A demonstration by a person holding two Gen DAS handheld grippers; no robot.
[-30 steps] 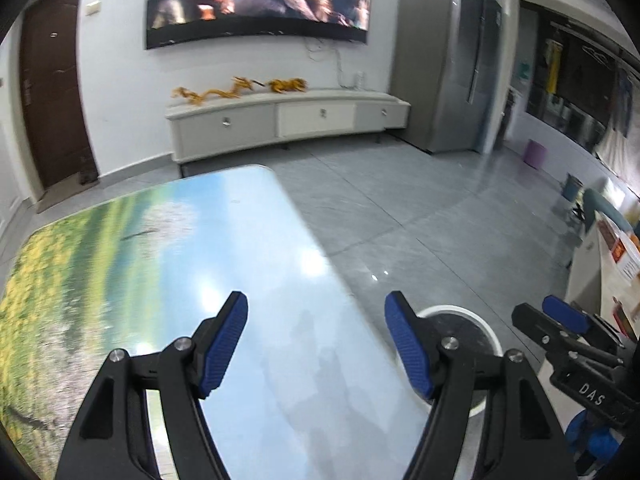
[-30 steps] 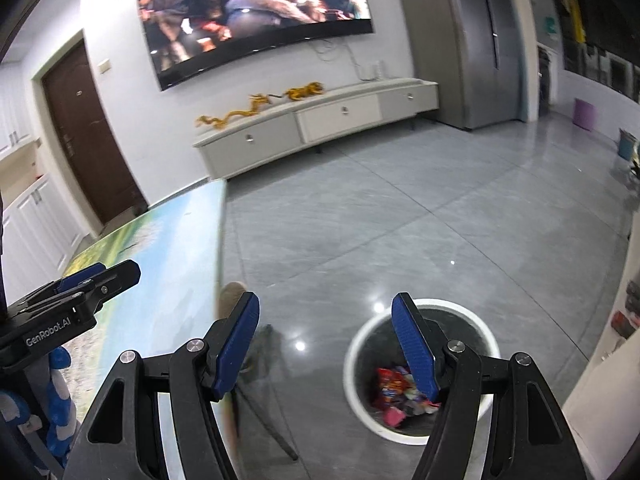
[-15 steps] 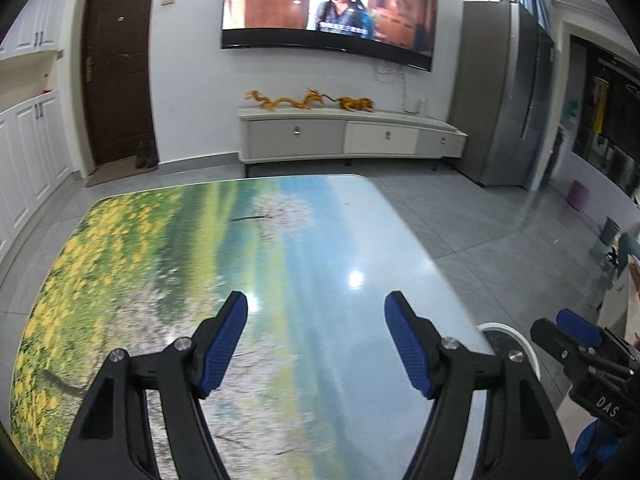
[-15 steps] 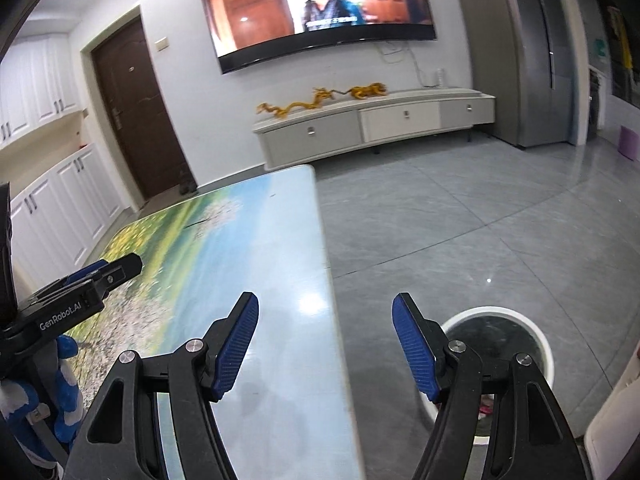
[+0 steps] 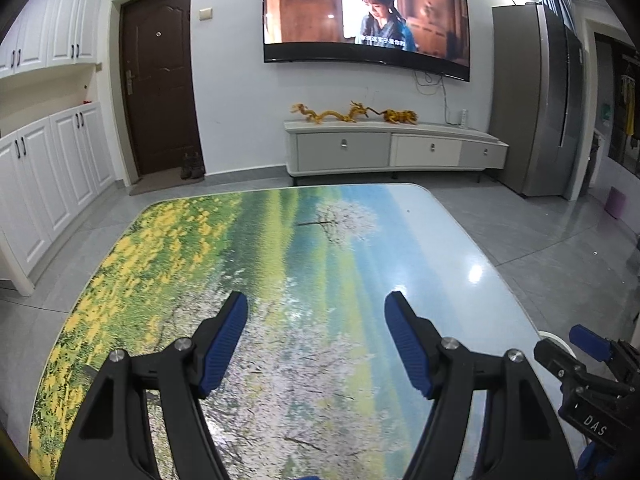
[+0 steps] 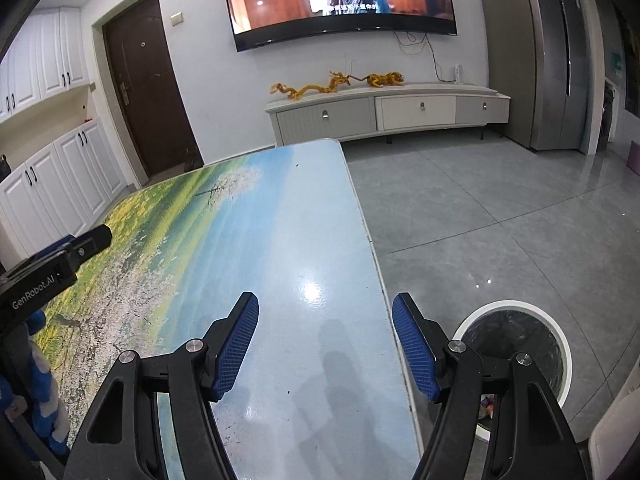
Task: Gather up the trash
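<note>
No trash lies on the surface; both hand-held grippers, left and right, stand apart, empty. Wrappers in the bin look light, crinkly; you pinch them at an edge.

So the only trash-related thing showing is the bin, a round one with a white rim and a dark liner inside. It sits upright on the grey tile floor, lower right of the right wrist frame, just beside the table's long edge. The gripper's finger covers part of it. A bit of colorful wrapper peeks out near the bin's bottom edge. In the left wrist frame only a sliver of white rim shows, lower right.
</note>
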